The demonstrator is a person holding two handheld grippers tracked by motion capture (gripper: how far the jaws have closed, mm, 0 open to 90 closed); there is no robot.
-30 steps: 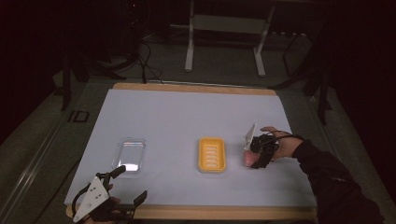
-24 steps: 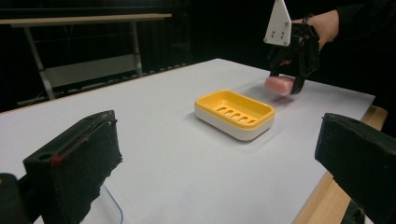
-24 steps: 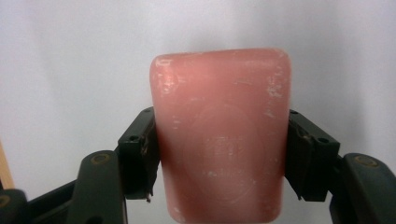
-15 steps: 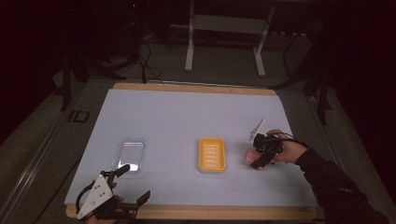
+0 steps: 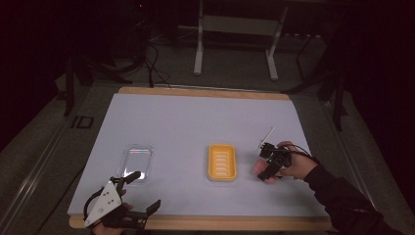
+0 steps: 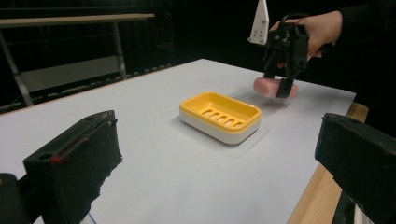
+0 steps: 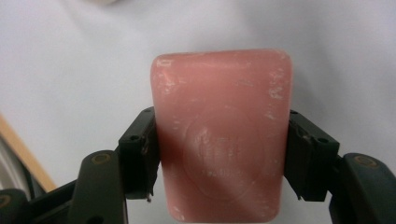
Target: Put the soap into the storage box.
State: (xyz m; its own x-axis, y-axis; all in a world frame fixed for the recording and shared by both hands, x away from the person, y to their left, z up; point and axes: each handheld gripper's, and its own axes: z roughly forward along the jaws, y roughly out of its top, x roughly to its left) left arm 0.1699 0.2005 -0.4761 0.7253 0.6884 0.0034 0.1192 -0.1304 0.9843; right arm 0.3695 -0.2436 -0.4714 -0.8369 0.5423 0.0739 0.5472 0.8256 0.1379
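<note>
Right of the yellow soap dish [image 5: 221,162], near the counter's [image 5: 195,117] right front part, the right gripper [image 5: 270,165] has its jaws closed against the two long sides of a pink soap bar [image 7: 220,135]; the right gripper view shows both pads pressed to the bar's flanks, with its long axis running straight out along the line of the jaws. From the left gripper view the bar [image 6: 274,87] sits low, at or just above the white surface, and I cannot tell whether it has lifted clear. The dish [image 6: 220,115] lies just beside it, toward the person's left, so the coming move is judged to be a short sideways carry to the left and a lowering into the tray. In the high view the dish's long axis runs away from the person; whether the bar lies the same way is too small to make out there, so a small turn of the wrist may or may not be needed. The right hand is plainly the nearer one. The left gripper [image 5: 131,198] rests at the front left edge with its jaws spread wide and holding nothing, close to a clear plastic lid [image 5: 136,160] and well apart from the soap.
</note>
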